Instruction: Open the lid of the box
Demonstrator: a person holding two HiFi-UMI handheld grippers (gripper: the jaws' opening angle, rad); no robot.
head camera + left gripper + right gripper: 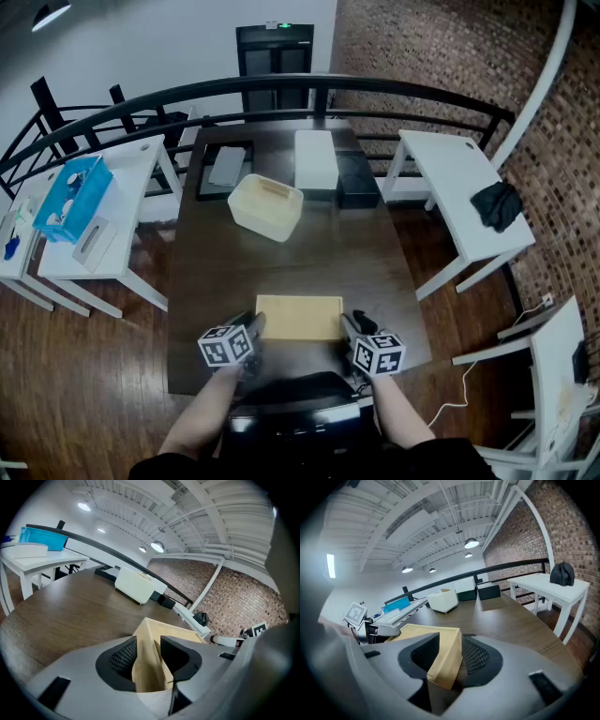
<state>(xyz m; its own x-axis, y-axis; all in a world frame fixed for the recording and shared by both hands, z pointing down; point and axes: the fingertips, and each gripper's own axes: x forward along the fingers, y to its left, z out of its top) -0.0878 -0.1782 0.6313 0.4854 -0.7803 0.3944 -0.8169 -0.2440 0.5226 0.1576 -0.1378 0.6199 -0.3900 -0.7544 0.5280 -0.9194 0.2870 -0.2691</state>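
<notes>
A flat light-wood box point(300, 317) lies on the dark table point(375, 262) near its front edge. My left gripper point(255, 326) is at the box's left end and my right gripper point(347, 326) at its right end. In the left gripper view a corner of the box point(168, 632) fills the gap of the left gripper point(149, 656), with both pads against the wood. In the right gripper view the opposite corner point(426, 632) sits the same way in the right gripper point(446, 656). I cannot make out a seam between lid and box.
A cream tub point(265, 206) stands mid-table, with a white box point(316, 159), a black box point(357, 178) and a dark tray point(223, 169) behind it. White side tables flank the table; the left one holds a blue box point(73, 195), the right one a black cloth point(497, 204).
</notes>
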